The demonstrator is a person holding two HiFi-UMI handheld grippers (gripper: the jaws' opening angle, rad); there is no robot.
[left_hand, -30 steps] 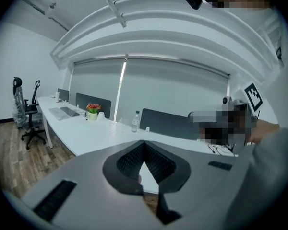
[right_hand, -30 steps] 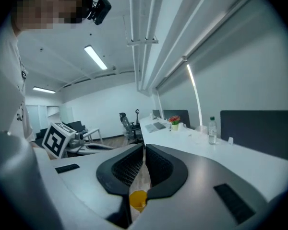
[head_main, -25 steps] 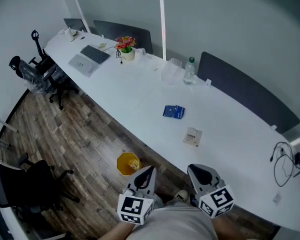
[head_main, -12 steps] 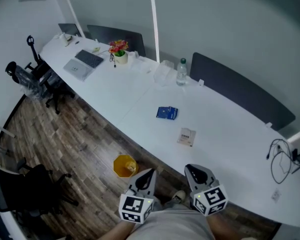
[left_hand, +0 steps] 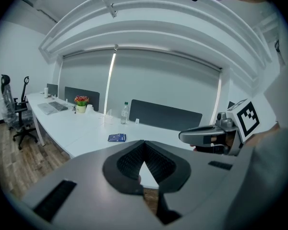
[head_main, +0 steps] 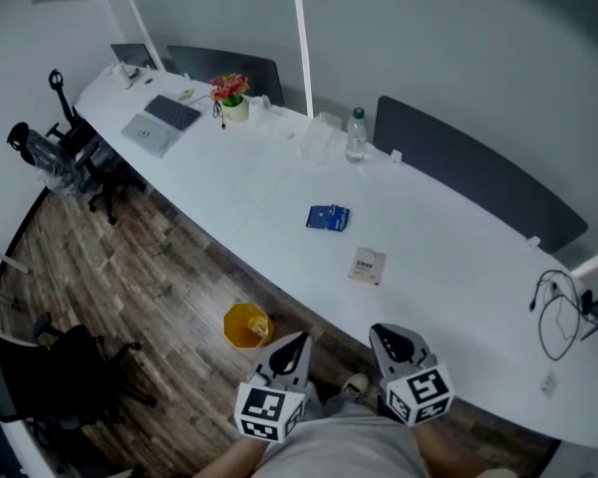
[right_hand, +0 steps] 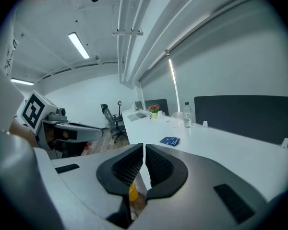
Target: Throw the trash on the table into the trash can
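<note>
ok, both grippers were parked low against the person's torso, short of the table edge, so i'd judge no pick was under way yet, more a stand-off to size up the job

left gripper: pads met at the tips, nothing between them. right gripper: jaws drawn together to a thin slit, also empty. held closed presumably because nothing was within reach to take

trash count on the table: two. one blue packet lying flat near the middle, one pale packet also flat, nearer the person, the two apart from each other. both well ahead of the grippers, neither touched

trash can: one, yellow, on the wood floor just off the near table edge, left of the left gripper. it sat close to the person and below the table line, so i reckon the carry from either packet's spot would be short. something lay in it, couldn't tell what

rest looked like kept items, lined along the far side out of the way: one water bottle, one flower pot, one laptop, one cable tangle at the right end. office chairs stood off to the left on the floor, at least two, exact count unclear

grippers: two. picks needed by my judgement: two, pale packet first as the nearer one
</note>
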